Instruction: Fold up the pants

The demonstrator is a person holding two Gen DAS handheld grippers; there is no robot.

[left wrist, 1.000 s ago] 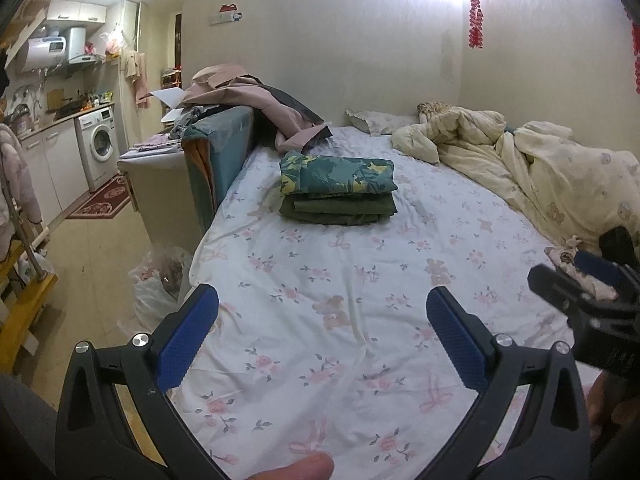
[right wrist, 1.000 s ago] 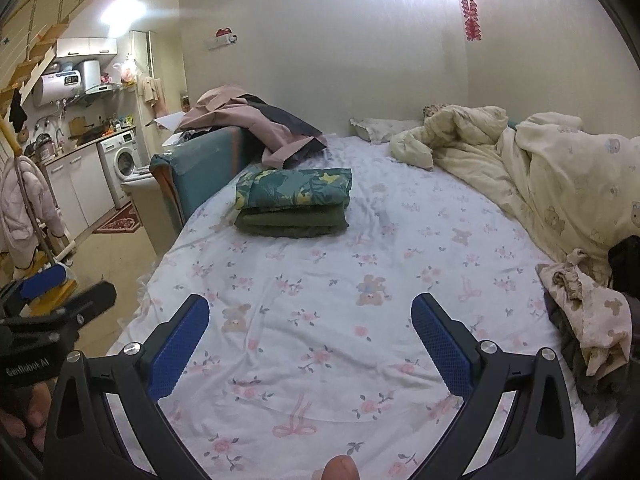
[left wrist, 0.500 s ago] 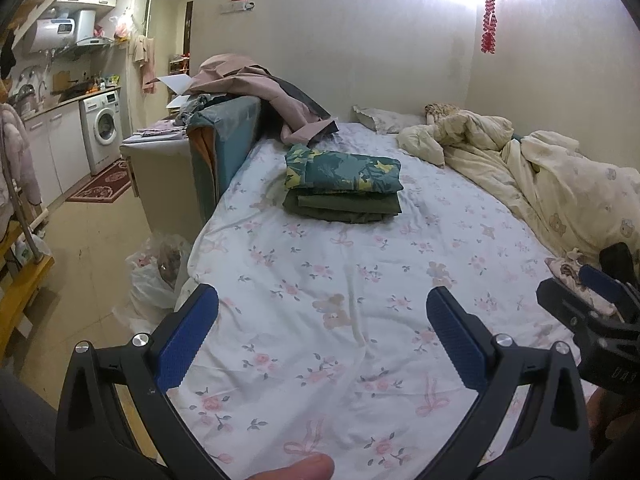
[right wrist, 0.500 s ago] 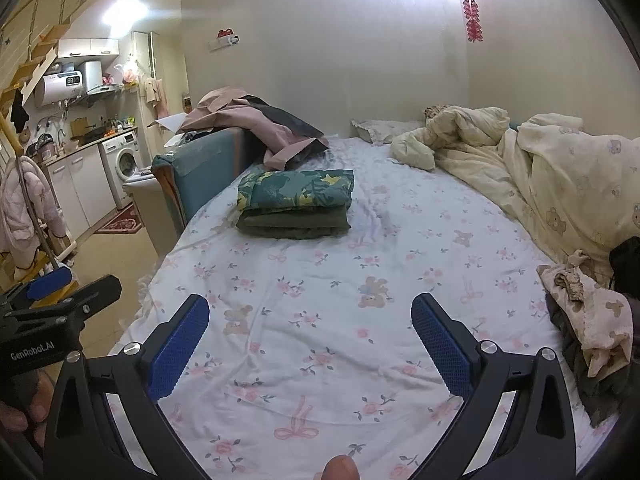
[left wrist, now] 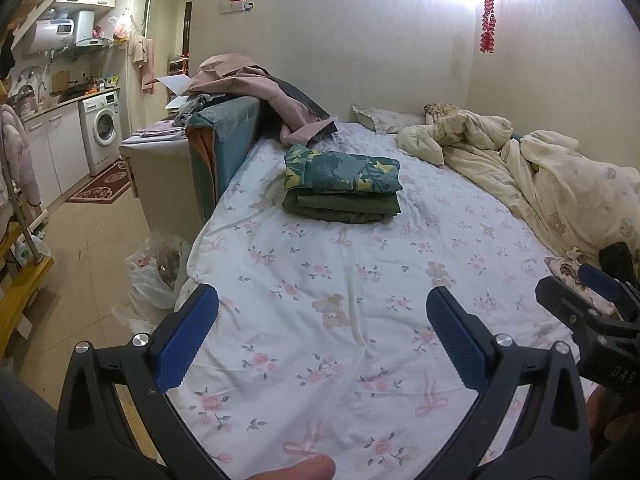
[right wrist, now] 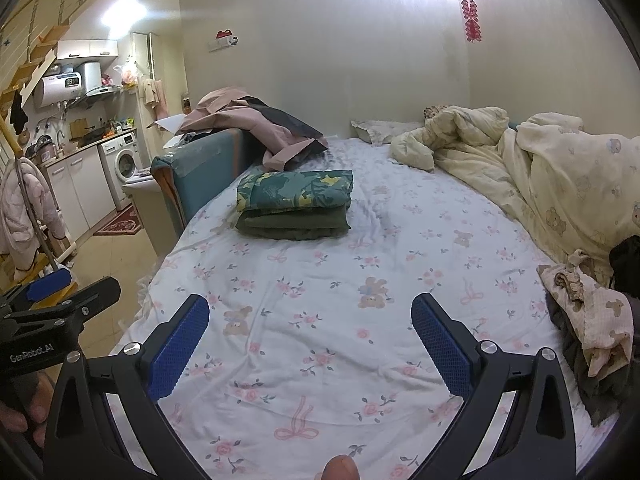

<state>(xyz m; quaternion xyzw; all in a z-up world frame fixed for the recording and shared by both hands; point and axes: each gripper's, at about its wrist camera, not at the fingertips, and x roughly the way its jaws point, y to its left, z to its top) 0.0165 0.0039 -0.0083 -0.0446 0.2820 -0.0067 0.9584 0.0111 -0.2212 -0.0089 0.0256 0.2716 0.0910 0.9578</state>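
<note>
Left gripper (left wrist: 322, 344) — jaws spread wide, blue pads (left wrist: 186, 342) bare, nothing between them; held above the near end of the bed. Right gripper (right wrist: 310, 344) — likewise wide apart and holding nothing, beside the left one over the same sheet.

Bed sheet (right wrist: 328, 312) — white, printed with pink flowers, bows and small bears; lightly creased.

Folded stack (right wrist: 294, 204) — teal leaf-print piece on top of an olive-green one, lying on the sheet towards the far left of the bed, well apart from both grippers. Which item is the pants cannot be told.

Loose clothes pile (right wrist: 588, 320) — cream bear-print and dark fabric, crumpled at the right edge of the bed, near the right gripper.

Cream duvet (left wrist: 520, 168) — bunched along the right wall side.

Pillow (left wrist: 384, 118) — at the head.

Pink garments (left wrist: 256, 92) — draped over the teal board at the left.

Kitchen corner — washing machine (left wrist: 102, 128), white cabinets, red mat (left wrist: 106, 182) on a tiled floor.

Red hanging ornament (right wrist: 470, 12) on the wall.
</note>
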